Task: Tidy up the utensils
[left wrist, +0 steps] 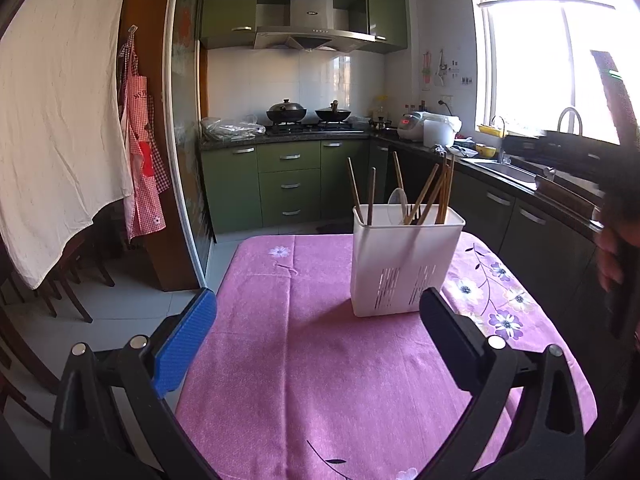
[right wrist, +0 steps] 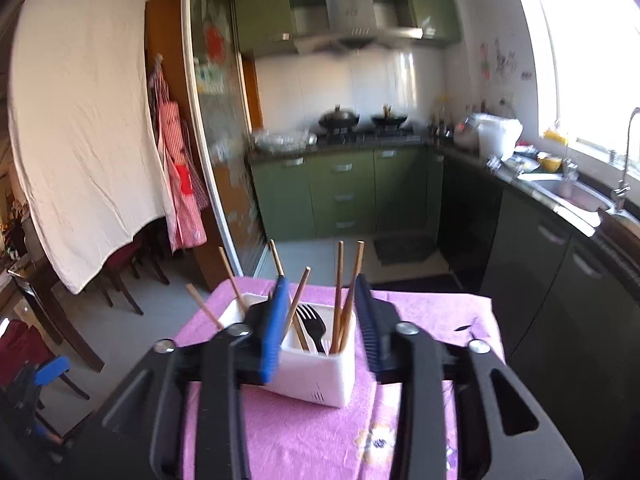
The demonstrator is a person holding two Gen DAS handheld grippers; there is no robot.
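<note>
While the left gripper (left wrist: 318, 312) gapes empty, the right gripper (right wrist: 322, 320) hangs part-open above the white utensil holder (right wrist: 320, 372) of chopsticks (right wrist: 340, 296).

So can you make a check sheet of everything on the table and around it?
Surface: pink flowered tablecloth, bare apart from the holder.
Job's things: white utensil holder upright, holding wooden chopsticks, a black fork and a pale spoon.
Clutter: nothing seen on the table.
Grippers: left gripper open, empty; right gripper open above the holder, its fingers gripping nothing.
Cables: nothing seen.
Surroundings: green cabinets, stove with two woks, sink, hanging white cloth.
</note>
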